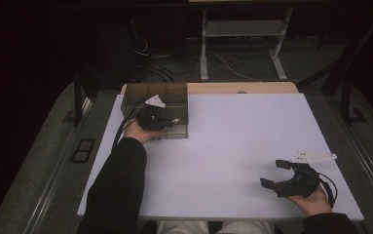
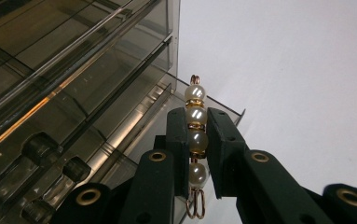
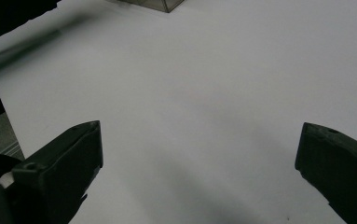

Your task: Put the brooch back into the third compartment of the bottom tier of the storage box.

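A short string of pearl beads with gold spacers and gold end rings (image 2: pixel 196 135) is clamped between my left gripper's (image 2: pixel 197 140) black pads; the gripper is shut on it. It hangs over an open drawer of a smoky clear plastic organiser box (image 2: pixel 73 88). From the high view, the left gripper (image 1: pixel 167 122) sits at the box's (image 1: pixel 140 95) front edge, at the table's far left. My right gripper (image 1: pixel 274 173) rests low near the table's front right corner, jaws wide apart and holding nothing. Its fingers (image 3: pixel 69 163) frame bare tabletop.
The white table (image 1: pixel 233 136) stretches between the two hands. A corner of the box (image 3: pixel 160 4) shows far off in the right gripper view. A dark sleeve (image 1: pixel 118 190) lies along the table's left side. Beyond the table stand dark floor, cables and a metal frame (image 1: pixel 242 44).
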{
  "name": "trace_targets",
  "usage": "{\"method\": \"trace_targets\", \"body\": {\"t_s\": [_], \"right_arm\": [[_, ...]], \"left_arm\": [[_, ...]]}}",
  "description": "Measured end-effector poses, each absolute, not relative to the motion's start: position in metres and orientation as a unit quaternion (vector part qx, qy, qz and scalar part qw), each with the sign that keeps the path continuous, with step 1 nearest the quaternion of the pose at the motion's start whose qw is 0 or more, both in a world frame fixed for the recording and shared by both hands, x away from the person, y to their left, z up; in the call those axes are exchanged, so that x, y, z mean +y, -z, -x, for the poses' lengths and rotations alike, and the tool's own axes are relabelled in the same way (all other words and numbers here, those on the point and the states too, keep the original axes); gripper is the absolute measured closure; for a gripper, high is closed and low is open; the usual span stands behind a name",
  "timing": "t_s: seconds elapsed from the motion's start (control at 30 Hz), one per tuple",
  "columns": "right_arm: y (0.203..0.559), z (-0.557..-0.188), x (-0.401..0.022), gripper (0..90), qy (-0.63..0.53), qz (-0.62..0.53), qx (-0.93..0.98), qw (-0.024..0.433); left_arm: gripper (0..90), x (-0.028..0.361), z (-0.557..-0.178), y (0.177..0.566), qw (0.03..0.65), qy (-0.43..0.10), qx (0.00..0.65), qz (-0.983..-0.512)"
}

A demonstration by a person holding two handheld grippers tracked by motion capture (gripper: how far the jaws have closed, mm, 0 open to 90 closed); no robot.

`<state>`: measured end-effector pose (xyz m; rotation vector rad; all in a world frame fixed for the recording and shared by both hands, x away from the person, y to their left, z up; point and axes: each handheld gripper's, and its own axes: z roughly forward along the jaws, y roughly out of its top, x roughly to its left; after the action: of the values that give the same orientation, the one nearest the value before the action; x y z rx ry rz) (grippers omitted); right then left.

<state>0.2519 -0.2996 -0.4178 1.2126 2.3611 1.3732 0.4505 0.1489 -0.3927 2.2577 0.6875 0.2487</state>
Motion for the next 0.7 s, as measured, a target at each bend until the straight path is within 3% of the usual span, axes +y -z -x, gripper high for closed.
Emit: {"method": "trace_targets", "body": {"t_s": [0.7], "right_arm": [[0.418,-0.251,-0.301,0.3,-0.457,-0.404,0.789,0.077]], "left_arm": [[78.7,0.141,-0.46,0.41,0.374,-0.09,0.273,-0.882]]}}
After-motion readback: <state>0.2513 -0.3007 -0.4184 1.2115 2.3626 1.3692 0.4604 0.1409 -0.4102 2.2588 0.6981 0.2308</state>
